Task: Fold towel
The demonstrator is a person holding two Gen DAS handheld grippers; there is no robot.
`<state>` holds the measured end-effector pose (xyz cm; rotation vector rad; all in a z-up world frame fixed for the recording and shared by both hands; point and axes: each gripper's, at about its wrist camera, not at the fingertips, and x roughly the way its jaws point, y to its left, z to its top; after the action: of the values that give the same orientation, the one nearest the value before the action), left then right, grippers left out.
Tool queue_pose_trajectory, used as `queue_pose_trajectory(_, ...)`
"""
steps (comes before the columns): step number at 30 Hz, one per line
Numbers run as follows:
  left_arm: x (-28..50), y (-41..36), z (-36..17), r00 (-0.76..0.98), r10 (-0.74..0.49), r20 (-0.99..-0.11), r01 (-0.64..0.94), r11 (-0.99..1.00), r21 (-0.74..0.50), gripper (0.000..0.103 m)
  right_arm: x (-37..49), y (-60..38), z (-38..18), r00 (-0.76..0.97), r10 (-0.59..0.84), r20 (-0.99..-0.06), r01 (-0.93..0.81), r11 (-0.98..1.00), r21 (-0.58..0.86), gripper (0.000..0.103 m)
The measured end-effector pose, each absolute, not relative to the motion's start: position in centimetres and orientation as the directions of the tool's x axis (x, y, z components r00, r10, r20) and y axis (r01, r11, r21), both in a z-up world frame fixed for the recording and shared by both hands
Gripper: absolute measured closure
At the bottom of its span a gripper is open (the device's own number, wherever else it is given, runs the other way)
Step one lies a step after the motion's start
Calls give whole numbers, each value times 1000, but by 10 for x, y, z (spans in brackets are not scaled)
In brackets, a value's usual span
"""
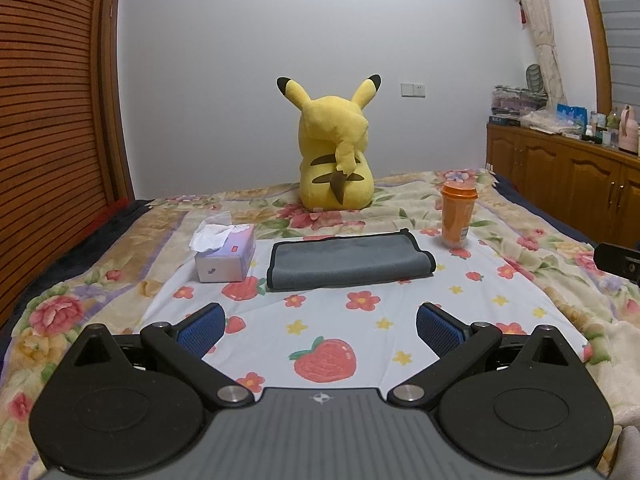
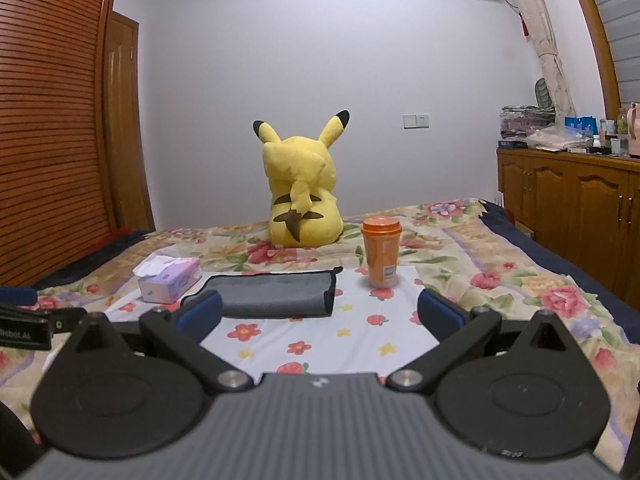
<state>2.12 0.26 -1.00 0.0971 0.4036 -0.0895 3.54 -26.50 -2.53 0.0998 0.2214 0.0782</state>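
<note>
A grey towel (image 1: 348,260) with a dark border lies folded on the strawberry-print cloth (image 1: 360,320) on the bed. It also shows in the right wrist view (image 2: 276,294). My left gripper (image 1: 320,326) is open and empty, a short way in front of the towel. My right gripper (image 2: 320,314) is open and empty, in front of the towel's right part; its left pad (image 2: 200,314) overlaps the towel's near left corner in the view. The right gripper's body (image 1: 618,262) shows at the right edge of the left wrist view, and the left gripper's body (image 2: 24,326) at the left edge of the right wrist view.
A tissue box (image 1: 226,256) stands left of the towel. An orange cup with a lid (image 1: 458,214) stands to its right. A yellow plush toy (image 1: 334,152) sits behind. A wooden cabinet (image 1: 568,184) with clutter stands at the right, a slatted wardrobe (image 1: 48,120) at the left.
</note>
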Motion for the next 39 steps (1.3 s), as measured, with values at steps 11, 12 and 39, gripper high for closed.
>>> queue_pose_trajectory(11,21,3,-10,915,-67,-397,107,991,78,0,36,-267,-27,971,84,-222,-61,992,109,0)
queue_pose_trajectory(12,21,3,-10,915,-68,-397,107,991,79,0,36,-267,-27,972,83,-222,-61,992,107,0)
queue_pose_trajectory(39,21,4,-9,916,-66,-397,106,991,80,0,36,-269,-27,972,80,-223,-57,993,105,0)
